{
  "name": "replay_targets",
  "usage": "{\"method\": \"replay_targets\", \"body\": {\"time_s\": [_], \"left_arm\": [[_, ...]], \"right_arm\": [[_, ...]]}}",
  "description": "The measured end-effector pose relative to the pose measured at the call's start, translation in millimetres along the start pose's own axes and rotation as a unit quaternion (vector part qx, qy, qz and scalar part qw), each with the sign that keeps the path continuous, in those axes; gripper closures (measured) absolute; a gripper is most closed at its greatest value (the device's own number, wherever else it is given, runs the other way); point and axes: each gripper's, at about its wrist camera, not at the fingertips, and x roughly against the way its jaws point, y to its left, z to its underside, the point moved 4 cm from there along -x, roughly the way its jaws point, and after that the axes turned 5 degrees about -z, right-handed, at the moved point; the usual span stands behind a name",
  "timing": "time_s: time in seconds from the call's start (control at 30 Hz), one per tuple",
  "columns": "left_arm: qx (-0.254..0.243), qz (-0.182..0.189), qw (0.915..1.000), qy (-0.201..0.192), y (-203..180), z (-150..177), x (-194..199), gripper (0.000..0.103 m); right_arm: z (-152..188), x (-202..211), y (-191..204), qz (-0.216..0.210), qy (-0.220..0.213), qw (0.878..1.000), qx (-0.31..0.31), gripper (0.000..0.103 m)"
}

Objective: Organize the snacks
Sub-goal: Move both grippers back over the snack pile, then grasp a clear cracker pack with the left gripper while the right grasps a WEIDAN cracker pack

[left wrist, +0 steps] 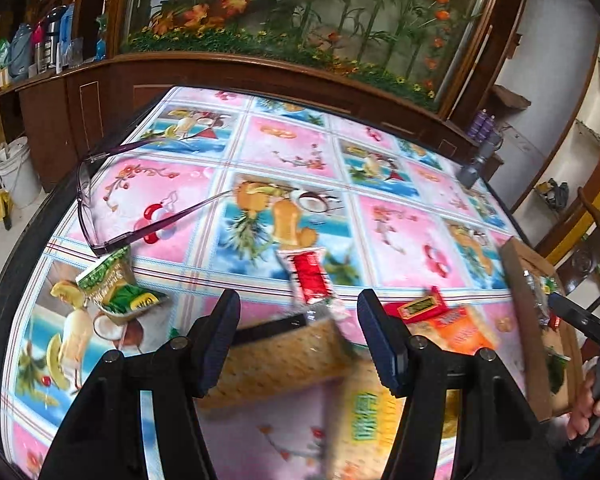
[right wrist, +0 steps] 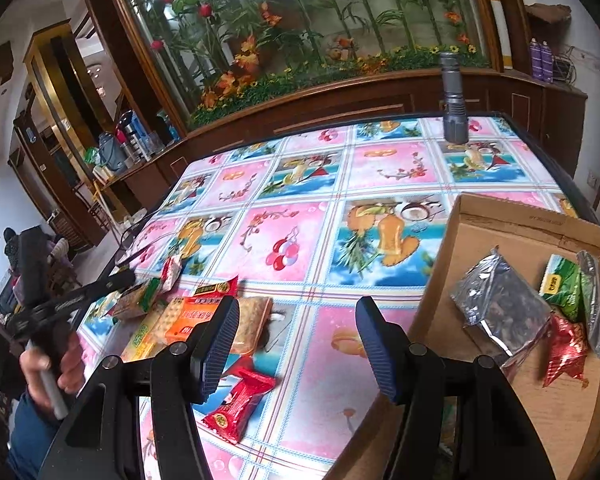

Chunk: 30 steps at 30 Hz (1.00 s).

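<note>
My left gripper (left wrist: 298, 300) hovers open over a heap of snacks; a tan cracker pack (left wrist: 284, 360) lies below and between its jaws, untouched. A red-wrapped snack (left wrist: 310, 280) lies just beyond, a yellow-green cracker pack (left wrist: 368, 420) and an orange pack (left wrist: 456, 332) to the right, and a green packet (left wrist: 116, 284) to the left. My right gripper (right wrist: 298, 304) stands open over bare tablecloth, with a red snack (right wrist: 240, 404) below its left finger. The cardboard box (right wrist: 500, 232) on the right holds a silver bag (right wrist: 500, 312), green packets (right wrist: 564, 284) and a red foil piece (right wrist: 566, 350).
Eyeglasses (left wrist: 100, 208) lie near the table's left edge. A grey flashlight (right wrist: 454, 112) stands upright at the far side. A person's hand (right wrist: 56, 368) grips the left tool's handle. A wooden cabinet with a glass plant display runs behind the table.
</note>
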Motion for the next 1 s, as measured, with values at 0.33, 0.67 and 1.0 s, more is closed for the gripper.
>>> {"method": "replay_targets", "body": {"time_s": [0.33, 0.67, 1.0], "left_arm": [[-0.03, 0.058, 0.9936, 0.092, -6.3, 30.6, 2.1, 0.03], [-0.151, 0.076, 0.9808, 0.097, -33.6, 68.3, 29.3, 0.015], [-0.077, 0.067, 0.9876, 0.12, -6.2, 60.9, 11.9, 0.04]], "right_arm": [[3.6, -5.9, 6.1, -0.002, 0.01, 1.0, 0.01, 0.038], [4.9, -6.9, 8.8, -0.005, 0.012, 1.0, 0.014, 0.038], [7.5, -8.3, 17.6, -0.008, 0.013, 1.0, 0.026, 0.038]]}}
